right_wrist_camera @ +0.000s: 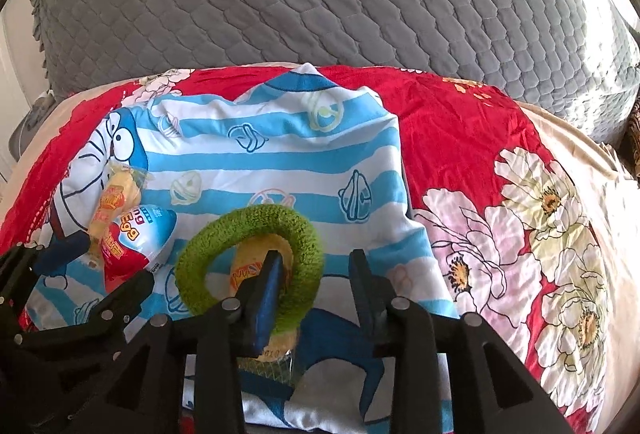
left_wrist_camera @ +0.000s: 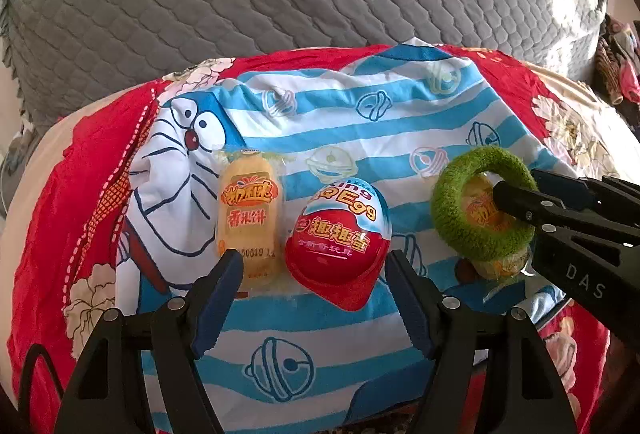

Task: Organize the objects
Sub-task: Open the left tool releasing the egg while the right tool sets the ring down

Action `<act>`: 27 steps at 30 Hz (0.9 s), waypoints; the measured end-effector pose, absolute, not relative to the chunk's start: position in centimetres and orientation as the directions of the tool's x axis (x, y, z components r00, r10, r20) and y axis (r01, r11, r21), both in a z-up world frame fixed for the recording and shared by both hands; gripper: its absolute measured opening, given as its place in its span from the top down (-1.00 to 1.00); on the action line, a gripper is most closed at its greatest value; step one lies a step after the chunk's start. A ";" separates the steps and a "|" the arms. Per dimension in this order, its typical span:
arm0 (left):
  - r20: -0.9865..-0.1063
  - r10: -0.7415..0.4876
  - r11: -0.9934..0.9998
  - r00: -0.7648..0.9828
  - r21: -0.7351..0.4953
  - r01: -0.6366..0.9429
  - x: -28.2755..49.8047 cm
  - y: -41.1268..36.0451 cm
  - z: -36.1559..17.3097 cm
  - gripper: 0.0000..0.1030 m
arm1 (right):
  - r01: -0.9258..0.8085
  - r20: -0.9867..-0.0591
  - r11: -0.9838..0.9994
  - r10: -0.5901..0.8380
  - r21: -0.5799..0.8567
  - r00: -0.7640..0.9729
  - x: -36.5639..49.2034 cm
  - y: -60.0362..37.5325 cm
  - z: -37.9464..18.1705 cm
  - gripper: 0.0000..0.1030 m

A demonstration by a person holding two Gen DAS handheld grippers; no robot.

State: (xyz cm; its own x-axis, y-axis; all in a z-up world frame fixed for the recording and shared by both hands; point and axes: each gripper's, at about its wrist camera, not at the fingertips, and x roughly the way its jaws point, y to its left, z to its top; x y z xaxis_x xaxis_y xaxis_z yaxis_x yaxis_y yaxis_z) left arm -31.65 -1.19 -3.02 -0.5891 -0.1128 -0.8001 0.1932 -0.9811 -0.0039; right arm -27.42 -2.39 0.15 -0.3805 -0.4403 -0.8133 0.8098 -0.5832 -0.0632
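Left wrist view first: the left gripper (left_wrist_camera: 314, 274) hangs wide open over the striped cartoon cloth (left_wrist_camera: 340, 114), holding nothing. Right between its tips sits the red-and-white toy egg (left_wrist_camera: 338, 238), blunt end toward the jaws, narrow end pointing away. Just outside the left fingertip lies the yellow rice-cracker packet (left_wrist_camera: 248, 218), its long axis running away from the jaws. Off to the right, the right gripper (left_wrist_camera: 516, 214) reaches in from the edge, one finger poked through the green fuzzy ring (left_wrist_camera: 480, 202), which lies on a second cracker packet (left_wrist_camera: 500, 262).

Over to the right wrist view: the right gripper (right_wrist_camera: 316, 270) is partly open, and the near side of the green fuzzy ring (right_wrist_camera: 250, 258) sits between its tips. The left fingertip (right_wrist_camera: 272, 270) stands inside the hole, the right one clear outside, with no visible squeeze on the ring; I'd call it let go. The second cracker packet (right_wrist_camera: 264, 346) shows through the hole and beneath the jaws, long axis along the fingers. The toy egg (right_wrist_camera: 136, 238) and the first packet (right_wrist_camera: 116, 202) lie well left, beside the left gripper (right_wrist_camera: 68, 250).

The egg is squarely the left hand's business; it only needs to close.
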 end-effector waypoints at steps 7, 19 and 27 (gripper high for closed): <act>-0.808 -0.098 -0.980 -0.581 -0.023 0.197 -31.4 -1.2 -2.9 -0.45 | 0.802 -0.816 -0.595 -0.437 -0.053 -0.378 -27.5 -1.7 0.3 0.18; -0.811 -0.073 -0.979 -0.581 -0.053 0.196 -30.8 -1.4 -2.5 -0.48 | 0.806 -0.811 -0.590 -0.452 -0.042 -0.373 -27.3 -1.4 1.0 0.07; -0.804 -0.062 -0.984 -0.591 -0.049 0.170 -30.1 -0.8 -1.5 -0.48 | 0.805 -0.801 -0.592 -0.467 -0.031 -0.374 -27.0 -0.9 1.9 -0.06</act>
State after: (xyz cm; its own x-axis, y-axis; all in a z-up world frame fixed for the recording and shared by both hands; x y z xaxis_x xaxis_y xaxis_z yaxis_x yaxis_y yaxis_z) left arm -30.09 -0.82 -1.49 -0.5910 -0.0621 -0.8043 0.1697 -0.9843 -0.0488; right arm -27.00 -0.93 1.93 -0.3744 -0.4666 -0.8013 0.8051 -0.5923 -0.0312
